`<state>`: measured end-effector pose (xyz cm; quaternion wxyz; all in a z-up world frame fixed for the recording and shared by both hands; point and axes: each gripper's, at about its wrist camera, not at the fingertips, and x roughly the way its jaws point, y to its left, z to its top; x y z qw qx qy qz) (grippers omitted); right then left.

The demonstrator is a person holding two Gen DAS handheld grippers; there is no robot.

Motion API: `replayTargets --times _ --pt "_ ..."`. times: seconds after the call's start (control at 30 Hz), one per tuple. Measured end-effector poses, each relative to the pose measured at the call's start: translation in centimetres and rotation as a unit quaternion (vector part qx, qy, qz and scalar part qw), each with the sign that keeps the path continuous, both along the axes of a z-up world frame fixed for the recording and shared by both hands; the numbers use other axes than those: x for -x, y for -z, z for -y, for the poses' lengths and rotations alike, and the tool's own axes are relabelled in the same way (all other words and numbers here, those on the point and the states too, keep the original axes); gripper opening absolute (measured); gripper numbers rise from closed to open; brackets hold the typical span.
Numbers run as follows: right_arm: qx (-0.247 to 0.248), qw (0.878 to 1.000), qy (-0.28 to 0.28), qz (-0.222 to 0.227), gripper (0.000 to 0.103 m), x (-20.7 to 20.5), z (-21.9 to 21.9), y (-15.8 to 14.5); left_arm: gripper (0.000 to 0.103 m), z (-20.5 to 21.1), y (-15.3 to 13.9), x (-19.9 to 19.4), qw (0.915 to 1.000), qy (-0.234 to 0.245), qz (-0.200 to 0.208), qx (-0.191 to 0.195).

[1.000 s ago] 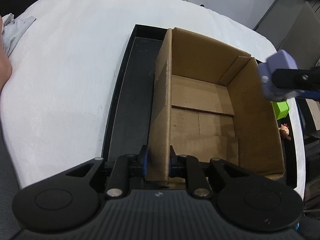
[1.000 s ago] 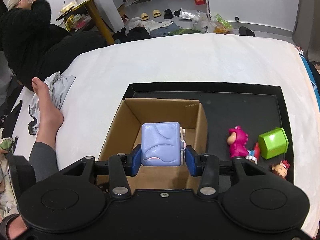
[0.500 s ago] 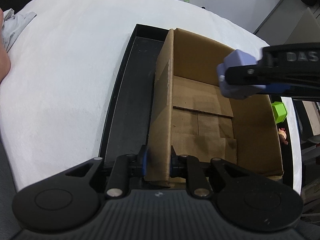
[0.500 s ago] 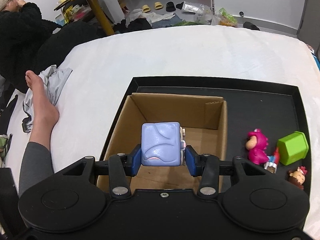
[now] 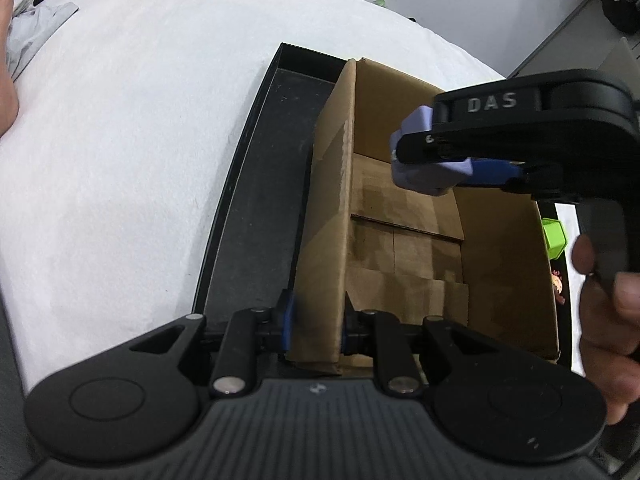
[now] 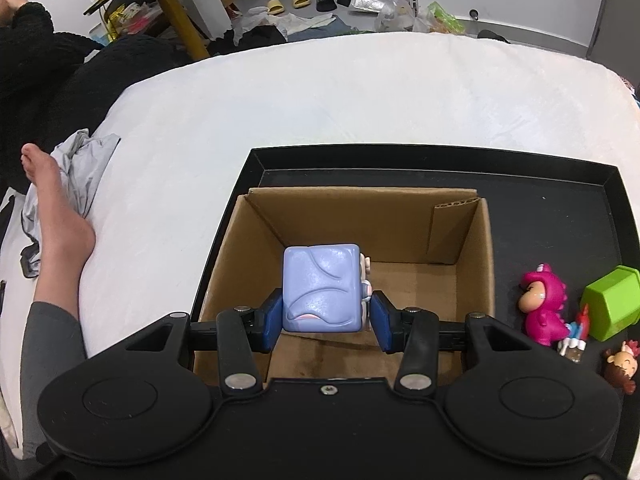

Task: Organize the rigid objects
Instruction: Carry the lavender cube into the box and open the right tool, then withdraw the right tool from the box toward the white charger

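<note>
Right claw clamped on lavender cube toy, now farther left over the open cardboard box than a second ago, left claw still pinching the box's left wall, pink dinosaur figure and green block unmoved on black tray, right of box.

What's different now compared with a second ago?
The right gripper, clamping the lavender cube toy, has carried it from the cardboard box's edge to above its interior. The left gripper still pinches the box wall; the toys outside haven't moved.
</note>
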<state>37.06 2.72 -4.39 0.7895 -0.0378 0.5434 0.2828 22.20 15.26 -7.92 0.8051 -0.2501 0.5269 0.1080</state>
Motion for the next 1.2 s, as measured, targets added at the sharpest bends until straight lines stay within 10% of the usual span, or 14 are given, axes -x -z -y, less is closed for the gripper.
replayTargets --times 1.2 --pt "-0.062 0.998 -0.017 -0.014 0.058 2.3 7.5 -6.2 0.02 0.2 0.0 -0.4 0.9999 0.001 -0.008 -0.009"
